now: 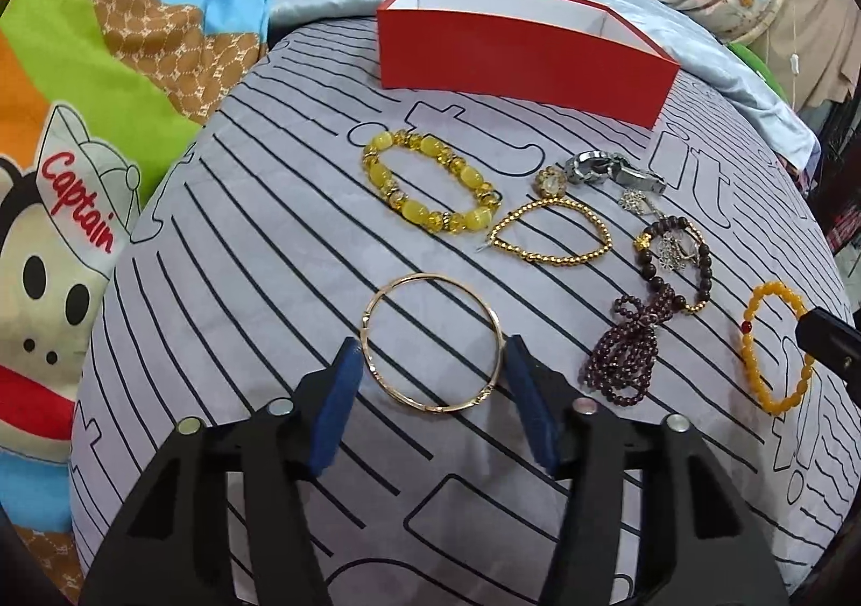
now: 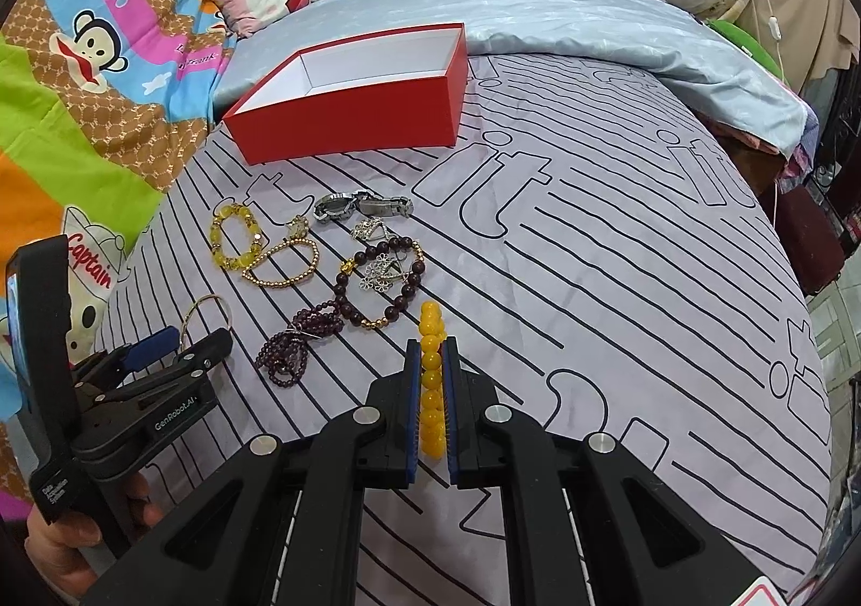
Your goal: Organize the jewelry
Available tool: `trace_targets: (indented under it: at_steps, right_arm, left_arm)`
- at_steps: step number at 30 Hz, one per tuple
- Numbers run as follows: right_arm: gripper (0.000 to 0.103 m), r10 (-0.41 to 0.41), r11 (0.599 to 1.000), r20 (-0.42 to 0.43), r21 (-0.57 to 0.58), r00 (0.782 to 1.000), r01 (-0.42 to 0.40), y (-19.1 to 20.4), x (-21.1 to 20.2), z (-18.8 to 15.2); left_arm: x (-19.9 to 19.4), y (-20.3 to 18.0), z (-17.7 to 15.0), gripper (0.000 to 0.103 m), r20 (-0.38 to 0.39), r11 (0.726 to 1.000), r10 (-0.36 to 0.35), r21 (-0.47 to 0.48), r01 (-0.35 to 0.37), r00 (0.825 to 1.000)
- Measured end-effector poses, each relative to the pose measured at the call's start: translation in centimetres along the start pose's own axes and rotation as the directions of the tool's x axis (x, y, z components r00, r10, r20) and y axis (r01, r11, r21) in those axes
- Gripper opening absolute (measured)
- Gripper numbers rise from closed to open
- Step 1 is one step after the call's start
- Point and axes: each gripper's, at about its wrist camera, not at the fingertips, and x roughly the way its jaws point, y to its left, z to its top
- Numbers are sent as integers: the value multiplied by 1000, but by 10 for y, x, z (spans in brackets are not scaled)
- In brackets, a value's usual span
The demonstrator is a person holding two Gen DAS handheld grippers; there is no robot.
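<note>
Red box (image 2: 350,121) open, white inside bare; jewelry outside on bedspread (image 2: 592,283)

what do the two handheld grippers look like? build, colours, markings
Both are matte black plastic with blue finger pads and round silver pivot pins. The left gripper carries white "GenRobot.AI" lettering on its side and a small white label on the handle. No cables or sleeves visible.

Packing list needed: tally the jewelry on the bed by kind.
Bead bracelets: 5 (yellow chunky, gold, dark brown, purple, amber)
Bangle: 1
Watch: 1
Silver flower pieces: count unclear
Total: at least 8
</note>
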Motion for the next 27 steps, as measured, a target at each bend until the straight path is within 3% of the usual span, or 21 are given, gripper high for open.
trace_targets:
  at_steps: [7,17,21,27]
  right_arm:
    - [7,0,1000,5,-4,1000,0,1,-1,2]
    - [7,37,999,61,-27,997,-35,8,-14,29]
    - [7,67,997,93,-39,993,-64,10,-18,54]
    - [7,127,991,169,-63,977,-118,11,-20,119]
  left_arm:
    - [-5,2,3,52,-15,999,-40,-28,40,999]
    - [-49,-3,40,52,75,994,-103,-21,105,992]
    - [-58,-5,68,52,106,992,-124,-17,126,987]
    - [-53,-8,125,52,152,988,-149,-4,151,977]
